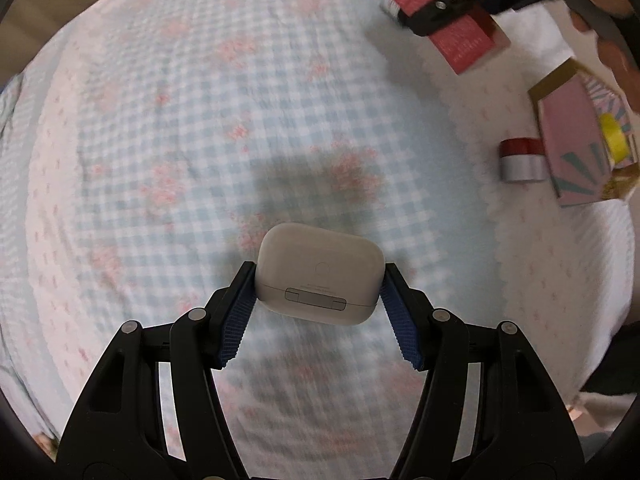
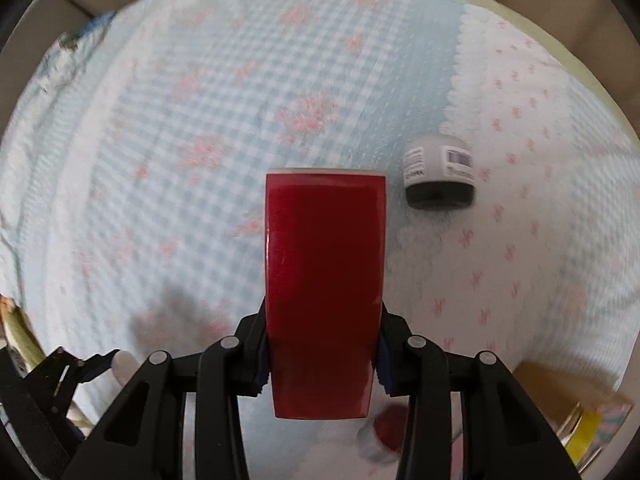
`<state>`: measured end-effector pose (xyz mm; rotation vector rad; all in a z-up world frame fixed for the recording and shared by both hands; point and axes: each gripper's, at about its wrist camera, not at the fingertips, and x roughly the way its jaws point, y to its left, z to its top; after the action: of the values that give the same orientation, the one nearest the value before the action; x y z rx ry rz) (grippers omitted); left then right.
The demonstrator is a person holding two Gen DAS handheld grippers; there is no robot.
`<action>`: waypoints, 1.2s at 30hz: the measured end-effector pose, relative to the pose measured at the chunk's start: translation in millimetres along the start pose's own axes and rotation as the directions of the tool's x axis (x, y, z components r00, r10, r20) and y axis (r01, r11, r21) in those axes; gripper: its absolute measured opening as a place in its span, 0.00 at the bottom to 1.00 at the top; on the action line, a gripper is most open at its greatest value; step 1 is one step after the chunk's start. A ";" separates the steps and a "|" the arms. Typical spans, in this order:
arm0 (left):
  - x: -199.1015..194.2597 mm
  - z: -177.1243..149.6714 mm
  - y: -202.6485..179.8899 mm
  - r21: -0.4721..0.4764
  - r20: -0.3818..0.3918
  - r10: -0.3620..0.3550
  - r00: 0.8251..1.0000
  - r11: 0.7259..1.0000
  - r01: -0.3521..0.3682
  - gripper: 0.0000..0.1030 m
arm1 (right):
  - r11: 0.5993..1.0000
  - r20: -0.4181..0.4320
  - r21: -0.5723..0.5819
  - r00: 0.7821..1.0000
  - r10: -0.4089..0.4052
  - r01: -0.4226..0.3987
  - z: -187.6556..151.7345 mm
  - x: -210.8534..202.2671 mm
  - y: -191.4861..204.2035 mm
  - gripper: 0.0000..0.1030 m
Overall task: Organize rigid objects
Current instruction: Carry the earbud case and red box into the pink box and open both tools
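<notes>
Bedding (image 1: pixel 200 120), one spread, carries everything: a blue-and-white check field with pink flower clusters, bordered by a white panel with small pink sprigs and a scalloped seam (image 2: pixel 456 92).

Grippers, two. The left gripper (image 1: pixel 320 280) points down over the check field, its jaws clamped on one white earbud case (image 1: pixel 320 276); the blue ribbed pads (image 1: pixel 236 328) press its two short sides, and the case hangs clear above its shadow on the cloth. The right gripper (image 2: pixel 322 348) also points down, jaws clamped on one red box (image 2: pixel 324 288), held by its long sides with the far end toward the scalloped seam. In the left wrist view the same right gripper (image 1: pixel 440 4) and red box (image 1: pixel 464 40) appear raised over the white panel, with part of a hand (image 1: pixel 612 52) behind.

Boxes lying on the white panel, one: a pink and gold carton (image 1: pixel 576 136) with a yellow patch, near the panel's outer edge.

Small containers, two. One red-and-silver jar (image 1: pixel 522 160) lies on its side just beside the carton. One labelled jar with a dark lid (image 2: pixel 438 176) sits on the white panel just beside the seam.
</notes>
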<state>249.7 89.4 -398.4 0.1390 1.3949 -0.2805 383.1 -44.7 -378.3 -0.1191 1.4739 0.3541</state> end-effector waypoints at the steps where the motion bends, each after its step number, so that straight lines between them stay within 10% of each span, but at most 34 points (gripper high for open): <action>1: -8.8 -0.8 -1.8 0.002 0.007 -0.001 1.000 1.000 0.001 0.57 | 1.000 0.009 0.011 1.000 0.009 -0.009 -5.6 -10.7 -0.4 0.37; 20: -149.6 54.1 -146.7 0.196 0.175 -0.118 0.977 0.977 0.083 0.57 | 0.925 0.157 0.371 0.987 0.024 -0.081 -173.0 -196.4 -107.8 0.37; 36: -109.7 102.1 -304.1 0.160 0.115 -0.168 0.979 0.976 0.149 0.57 | 0.835 0.130 0.542 0.991 0.033 -0.099 -270.6 -205.6 -280.7 0.37</action>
<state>246.5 -216.5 -252.1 0.1315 1.2587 -0.5199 199.9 -421.4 -241.5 0.4110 1.4131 -0.0203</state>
